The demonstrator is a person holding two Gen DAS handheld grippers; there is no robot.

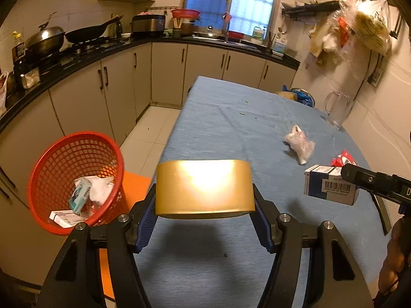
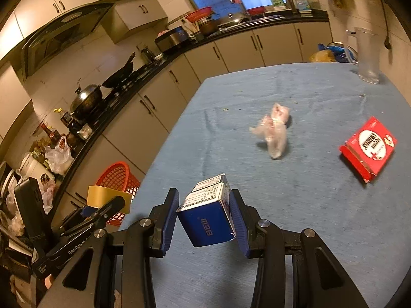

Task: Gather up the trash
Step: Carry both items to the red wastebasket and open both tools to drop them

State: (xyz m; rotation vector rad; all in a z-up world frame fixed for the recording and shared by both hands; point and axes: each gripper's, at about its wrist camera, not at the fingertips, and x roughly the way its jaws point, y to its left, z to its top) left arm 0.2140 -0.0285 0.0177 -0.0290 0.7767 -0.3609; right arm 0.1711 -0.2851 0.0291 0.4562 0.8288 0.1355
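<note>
My left gripper [image 1: 205, 210] is shut on a gold box [image 1: 204, 188] and holds it above the blue table's left edge [image 1: 167, 148]. A red mesh basket [image 1: 74, 179] stands on an orange stool to the left, with paper and boxes inside. My right gripper [image 2: 204, 222] is shut on a blue and white box [image 2: 208, 220], held above the table; the box also shows in the left wrist view [image 1: 330, 186]. A crumpled plastic wrapper [image 2: 273, 131] and a red box [image 2: 368, 148] lie on the table ahead. The basket also shows in the right wrist view [image 2: 117, 177].
A clear plastic jug [image 1: 337, 109] and a blue bag with a bowl [image 1: 299, 96] stand at the table's far right. Kitchen cabinets and a black counter [image 1: 77, 59] with pans run along the left and back. White tiled floor [image 1: 151, 128] lies between table and cabinets.
</note>
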